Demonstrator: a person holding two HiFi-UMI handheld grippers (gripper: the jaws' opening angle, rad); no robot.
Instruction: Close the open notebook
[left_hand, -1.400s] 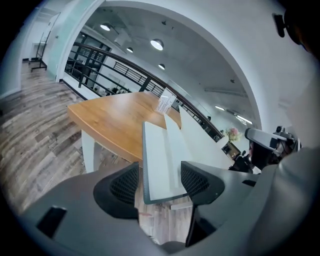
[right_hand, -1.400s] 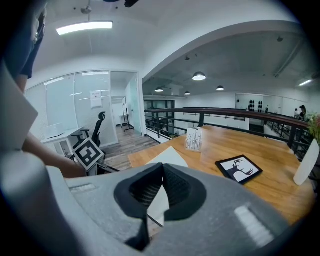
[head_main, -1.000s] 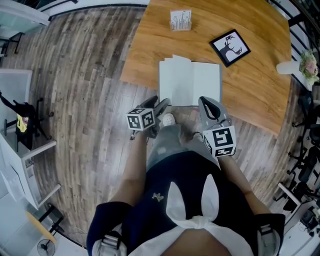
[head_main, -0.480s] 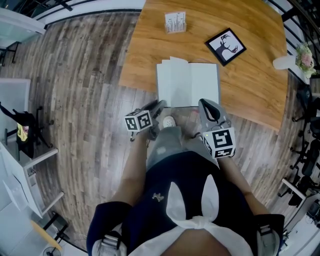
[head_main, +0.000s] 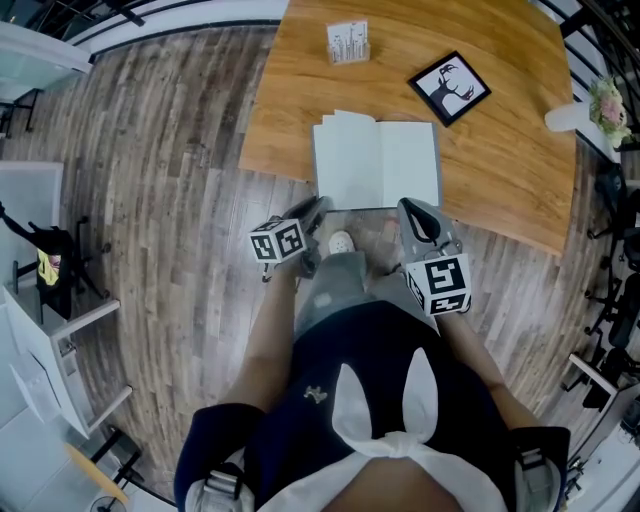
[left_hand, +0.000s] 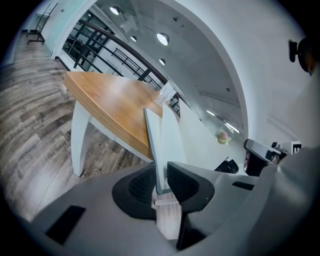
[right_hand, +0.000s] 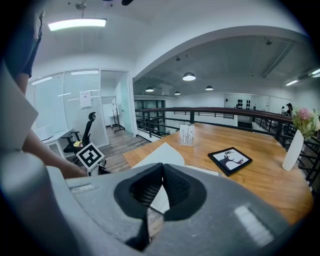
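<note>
An open white notebook (head_main: 378, 165) lies on the wooden table (head_main: 500, 150) at its near edge, with the left pages slightly raised. My left gripper (head_main: 322, 208) is at the notebook's near left corner. In the left gripper view the edge of the notebook (left_hand: 162, 145) stands upright between the jaws, which are closing with the pads against it; the gripper (left_hand: 161, 182) points along the table. My right gripper (head_main: 415, 208) hovers at the near right corner, shut with nothing in it. In the right gripper view the notebook (right_hand: 160, 155) shows just beyond the gripper (right_hand: 162, 170).
A black picture frame (head_main: 449, 88) lies behind the notebook on the right. A small card holder (head_main: 347, 42) stands at the table's far side. A white vase with flowers (head_main: 590, 110) is at the right edge. Wood floor lies to the left, with an office chair (right_hand: 86, 132).
The left gripper's jaws have drawn together around the notebook's near left edge, and its marker cube has rolled a little. The right gripper has stayed where it was.
</note>
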